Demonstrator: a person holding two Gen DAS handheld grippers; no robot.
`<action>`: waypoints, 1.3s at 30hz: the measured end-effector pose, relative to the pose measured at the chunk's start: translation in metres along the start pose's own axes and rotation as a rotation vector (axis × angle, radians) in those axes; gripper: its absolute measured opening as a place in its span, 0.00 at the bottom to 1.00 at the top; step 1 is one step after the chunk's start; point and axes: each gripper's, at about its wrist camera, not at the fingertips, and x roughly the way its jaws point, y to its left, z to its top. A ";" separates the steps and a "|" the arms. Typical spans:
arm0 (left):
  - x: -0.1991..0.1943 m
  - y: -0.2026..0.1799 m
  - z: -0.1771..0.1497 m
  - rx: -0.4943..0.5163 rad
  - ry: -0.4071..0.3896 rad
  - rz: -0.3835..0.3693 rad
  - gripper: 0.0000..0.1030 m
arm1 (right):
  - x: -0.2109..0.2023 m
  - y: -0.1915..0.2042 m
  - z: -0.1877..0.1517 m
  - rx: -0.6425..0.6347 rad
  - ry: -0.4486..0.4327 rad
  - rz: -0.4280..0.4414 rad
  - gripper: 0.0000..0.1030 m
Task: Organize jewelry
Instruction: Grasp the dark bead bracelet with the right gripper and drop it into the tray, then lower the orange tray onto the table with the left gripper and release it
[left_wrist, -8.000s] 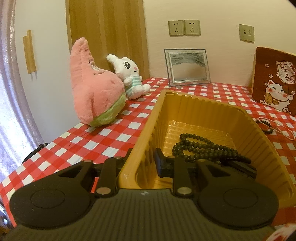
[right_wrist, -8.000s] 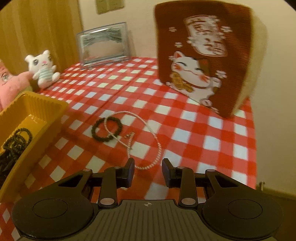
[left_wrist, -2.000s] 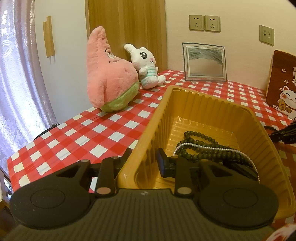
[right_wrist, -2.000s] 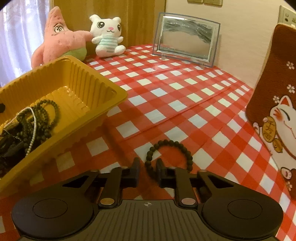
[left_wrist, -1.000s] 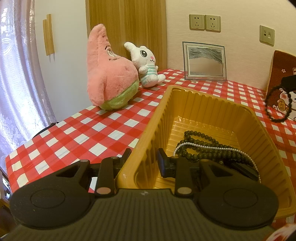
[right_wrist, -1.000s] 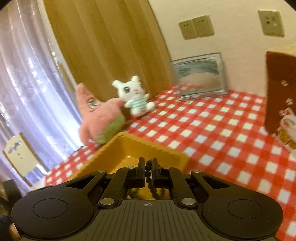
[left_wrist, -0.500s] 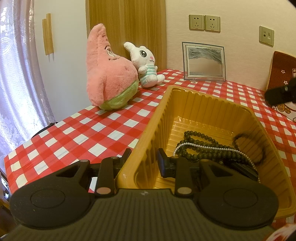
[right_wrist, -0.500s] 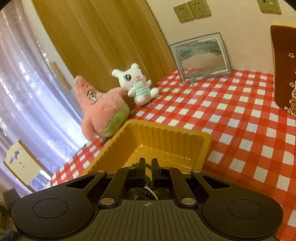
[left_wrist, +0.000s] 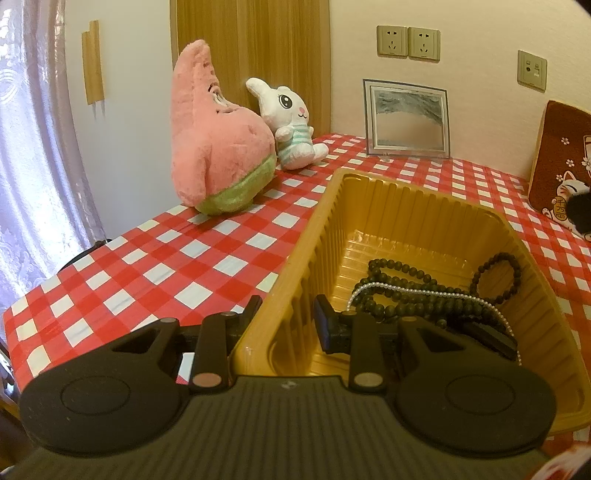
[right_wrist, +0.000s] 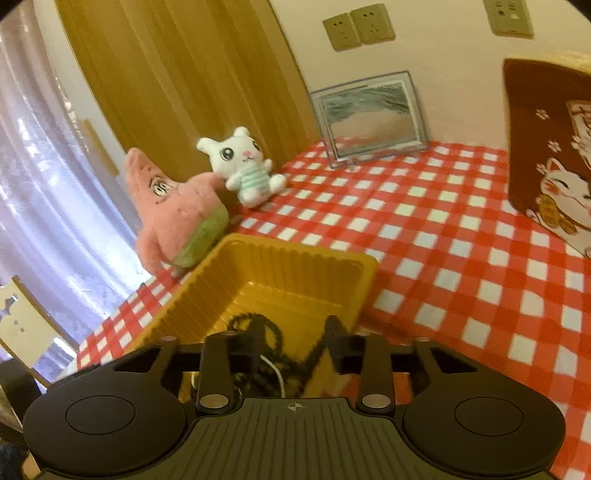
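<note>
Left gripper (left_wrist: 286, 314) is pinching the yellow tray's (left_wrist: 402, 199) near wall while the right gripper (right_wrist: 291, 341) is hovering wide open and empty above it, beaded bracelet (left_wrist: 496, 275), pearl strand (left_wrist: 424, 293) and dark necklace (left_wrist: 399, 280) all lying inside, no loose jewelry showing on the desk (left_wrist: 184, 258).

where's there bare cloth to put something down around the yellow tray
Bare checked cloth runs left of the yellow tray, up to the pink star plush, and between the tray's far rim and the sand picture frame. It is crowded in the tray's near right part, where the bead strands are piled.
</note>
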 end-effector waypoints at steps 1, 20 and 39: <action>0.001 0.002 0.000 0.000 0.002 -0.002 0.28 | -0.001 -0.001 -0.003 0.004 0.008 -0.008 0.39; 0.036 0.035 0.010 -0.044 0.083 -0.104 0.33 | -0.019 0.003 -0.041 0.060 0.061 -0.151 0.52; 0.012 0.067 0.027 0.069 0.085 -0.262 0.63 | -0.030 0.034 -0.077 0.086 0.067 -0.307 0.63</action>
